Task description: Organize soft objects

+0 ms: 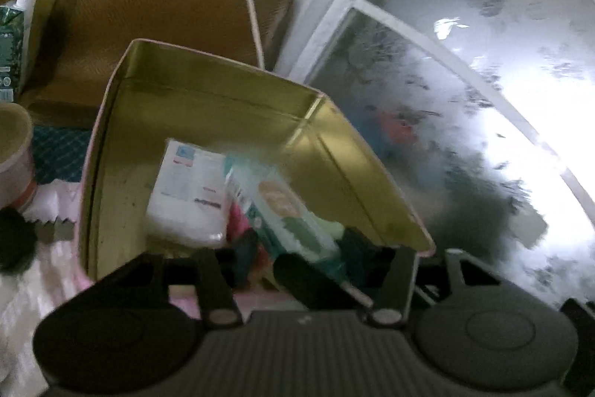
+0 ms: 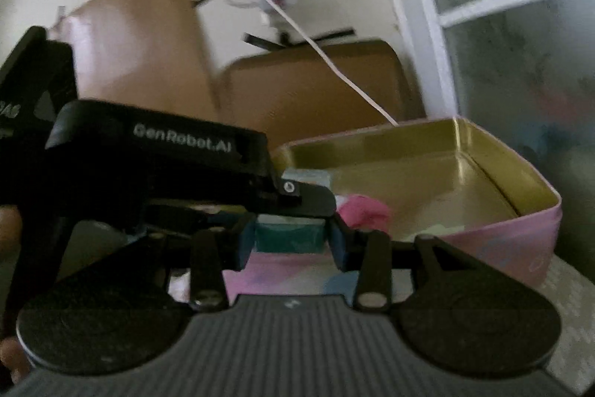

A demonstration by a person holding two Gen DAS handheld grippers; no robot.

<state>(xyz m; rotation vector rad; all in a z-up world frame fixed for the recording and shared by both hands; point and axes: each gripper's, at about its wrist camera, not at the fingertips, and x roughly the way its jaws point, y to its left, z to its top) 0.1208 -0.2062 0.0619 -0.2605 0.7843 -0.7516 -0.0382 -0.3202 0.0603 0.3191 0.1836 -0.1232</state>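
While the left gripper (image 1: 308,270) pinches a teal packet (image 1: 286,211) inside the tin (image 1: 208,99), the right gripper (image 2: 288,240) clamps a teal pack (image 2: 288,235) at the tin's near wall.

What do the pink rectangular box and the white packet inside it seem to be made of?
The pink rectangular box looks like thin metal, probably tin: its gold inner walls shine and show a crisp folded corner seam. The white packet looks like soft glossy plastic film with printed text; blur leaves that uncertain.
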